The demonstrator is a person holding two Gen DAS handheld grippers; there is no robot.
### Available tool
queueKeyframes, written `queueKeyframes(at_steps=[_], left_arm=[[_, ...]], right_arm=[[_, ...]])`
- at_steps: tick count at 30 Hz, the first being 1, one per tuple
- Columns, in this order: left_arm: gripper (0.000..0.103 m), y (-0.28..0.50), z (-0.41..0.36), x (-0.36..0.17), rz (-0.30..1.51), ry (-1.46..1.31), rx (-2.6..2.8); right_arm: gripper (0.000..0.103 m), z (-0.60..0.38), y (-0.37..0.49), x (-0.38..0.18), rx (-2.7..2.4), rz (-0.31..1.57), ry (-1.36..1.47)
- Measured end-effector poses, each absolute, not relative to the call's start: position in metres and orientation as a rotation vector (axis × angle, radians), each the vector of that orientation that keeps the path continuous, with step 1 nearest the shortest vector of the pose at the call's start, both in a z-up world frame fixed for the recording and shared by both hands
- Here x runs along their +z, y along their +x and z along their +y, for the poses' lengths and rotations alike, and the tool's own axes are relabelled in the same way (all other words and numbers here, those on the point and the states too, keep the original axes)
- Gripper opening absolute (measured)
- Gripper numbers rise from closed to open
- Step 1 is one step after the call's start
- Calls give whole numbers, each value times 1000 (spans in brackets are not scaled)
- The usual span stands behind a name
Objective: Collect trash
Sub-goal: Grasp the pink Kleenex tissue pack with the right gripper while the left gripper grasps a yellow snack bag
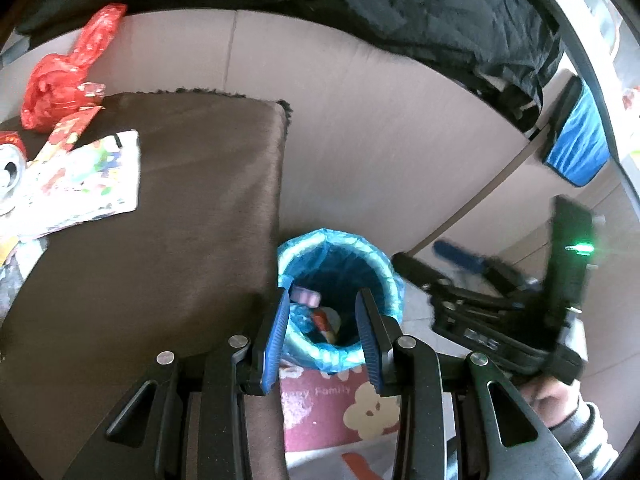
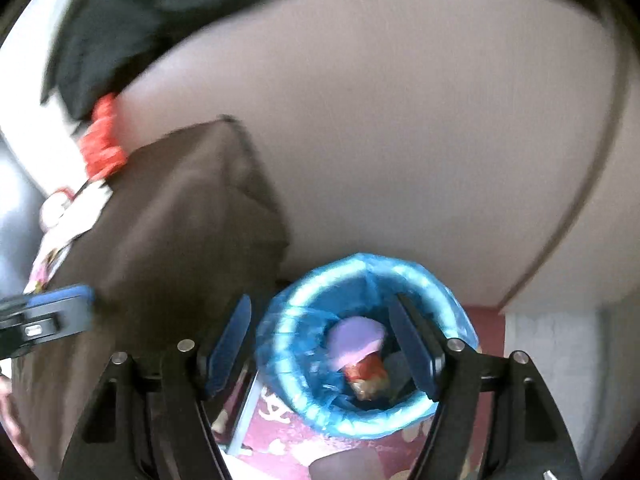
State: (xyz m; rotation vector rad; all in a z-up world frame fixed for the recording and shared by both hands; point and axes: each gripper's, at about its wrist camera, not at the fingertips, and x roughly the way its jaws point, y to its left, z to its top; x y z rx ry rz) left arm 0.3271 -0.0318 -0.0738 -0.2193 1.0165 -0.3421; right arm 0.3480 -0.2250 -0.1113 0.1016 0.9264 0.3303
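Right now both grippers hang over the bin (image 1: 340, 300), a small round one lined with a blue bag, standing on the floor just beside the corner of the brown-covered surface (image 1: 160, 220). The left gripper (image 1: 324, 336) has its blue pads spread apart with nothing between them, only the bin's mouth showing through the gap. The right gripper (image 2: 324, 348) is likewise apart and empty, pointed down so that the bin (image 2: 360, 344) fills the space between its fingers. Inside the bin lie a purple piece (image 2: 356, 342) and a red wrapper (image 2: 368, 374), so some trash is already collected. The bin sits close against the surface, probably so that each load needs only a short carry off the edge. More trash waits at the far left of the surface: a crumpled red plastic bag (image 1: 60, 80), a colourful printed wrapper (image 1: 88, 176) lying flat, and a can (image 1: 10, 172) at the very edge of the left view. A flowered mat (image 1: 332, 404) shows under the bin. With both grippers empty above the bin, the next step is most likely a reach back to that pile; the flat wrapper may be hard to pinch off the cloth, while the red bag offers loose folds to grab.
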Motion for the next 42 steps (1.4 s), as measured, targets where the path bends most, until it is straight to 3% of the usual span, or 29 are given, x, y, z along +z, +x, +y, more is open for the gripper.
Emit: queueKeyframes(at_steps=[3, 5, 7, 13, 21, 27, 29, 35, 42], left_arm=[[36, 317, -8, -61, 974, -211, -328], [36, 311, 12, -52, 948, -203, -307], [36, 306, 44, -40, 921, -205, -272], [36, 301, 149, -22, 869, -211, -111], [36, 278, 259, -53, 902, -321, 59], [36, 264, 265, -75, 934, -321, 28], [36, 261, 260, -80, 938, -334, -13], [36, 249, 245, -84, 958, -292, -75], [36, 234, 253, -75, 941, -269, -92]], right_arm=[[64, -200, 333, -71, 330, 852, -48], [55, -180, 334, -57, 330, 886, -95], [37, -158, 334, -44, 407, 903, -89], [39, -62, 332, -22, 617, 860, -233], [38, 25, 428, -42, 739, 969, -220], [39, 24, 421, -55, 894, 1097, -117], [44, 28, 399, -58, 948, 1107, -150], [48, 51, 321, -62, 1040, 1020, -410], [54, 90, 309, -69, 1030, 985, -534]])
